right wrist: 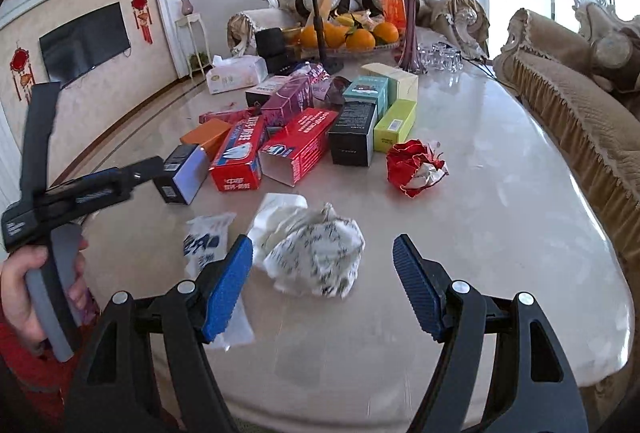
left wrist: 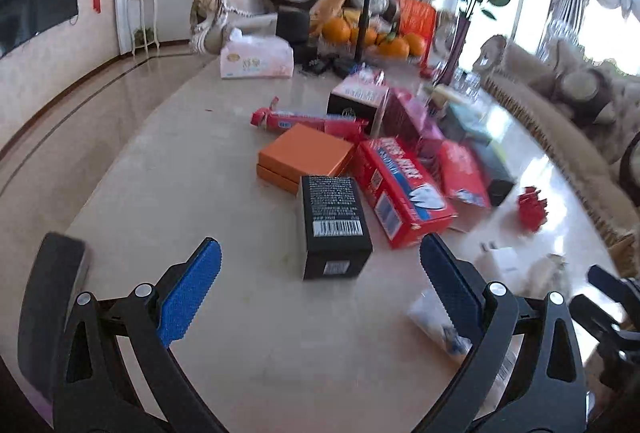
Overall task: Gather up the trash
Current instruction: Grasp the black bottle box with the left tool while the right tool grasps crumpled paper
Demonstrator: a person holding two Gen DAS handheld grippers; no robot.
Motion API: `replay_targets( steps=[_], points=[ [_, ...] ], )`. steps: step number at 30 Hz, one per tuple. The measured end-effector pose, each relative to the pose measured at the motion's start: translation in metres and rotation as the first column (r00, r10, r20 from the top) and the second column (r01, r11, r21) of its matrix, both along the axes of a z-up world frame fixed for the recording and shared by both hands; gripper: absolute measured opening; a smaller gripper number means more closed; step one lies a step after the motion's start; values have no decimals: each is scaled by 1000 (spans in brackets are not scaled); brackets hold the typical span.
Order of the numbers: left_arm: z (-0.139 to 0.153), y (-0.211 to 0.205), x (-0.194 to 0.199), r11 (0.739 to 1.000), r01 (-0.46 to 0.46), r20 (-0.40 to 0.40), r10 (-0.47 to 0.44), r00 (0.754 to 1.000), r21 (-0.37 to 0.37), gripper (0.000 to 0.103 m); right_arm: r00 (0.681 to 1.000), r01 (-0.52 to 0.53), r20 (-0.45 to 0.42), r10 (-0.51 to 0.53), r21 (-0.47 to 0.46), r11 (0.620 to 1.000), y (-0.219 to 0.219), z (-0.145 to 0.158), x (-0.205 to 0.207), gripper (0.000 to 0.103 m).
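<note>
Trash lies on a pale marble table (right wrist: pixel 500 153). A crumpled white printed paper (right wrist: pixel 316 257) sits just ahead of my right gripper (right wrist: pixel 322 265), which is open and holds nothing. A clear plastic wrapper (right wrist: pixel 208 245) lies at its left finger, and a crumpled red paper (right wrist: pixel 416 169) lies farther off. My left gripper (left wrist: pixel 320 269) is open and empty above the table, with a black box (left wrist: pixel 332 225) standing just beyond it. Red toothpaste boxes (left wrist: pixel 400 189) and an orange box (left wrist: pixel 304 157) lie behind that. The plastic wrapper (left wrist: pixel 436 325) shows by the left gripper's right finger.
Several more boxes (right wrist: pixel 360 113) crowd the table's middle. A tissue box (left wrist: pixel 256 61), a bowl of oranges (right wrist: pixel 344 33), a phone stand (right wrist: pixel 316 5) and a vase with roses (right wrist: pixel 412 29) stand at the far end. Sofas (right wrist: pixel 568 101) line the right side. A hand (right wrist: pixel 24 285) holds the left gripper.
</note>
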State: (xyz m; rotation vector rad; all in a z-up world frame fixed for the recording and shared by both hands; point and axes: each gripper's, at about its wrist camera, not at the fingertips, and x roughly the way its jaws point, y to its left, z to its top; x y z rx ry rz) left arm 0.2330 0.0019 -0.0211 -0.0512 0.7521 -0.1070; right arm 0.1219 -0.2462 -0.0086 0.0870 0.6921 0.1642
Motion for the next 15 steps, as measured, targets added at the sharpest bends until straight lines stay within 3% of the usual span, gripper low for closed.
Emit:
replay_targets(
  steps=[9,15],
  points=[
    [-19,-6,32,996,-29,-65,34,997,83,97,997,-32,-67,33,9,999,8,-11,11,69],
    [-25,-5,37,994,-35,-84,43,996,100,97,994,-54,-96,53,-10,999,13,-20,14,69]
  ],
)
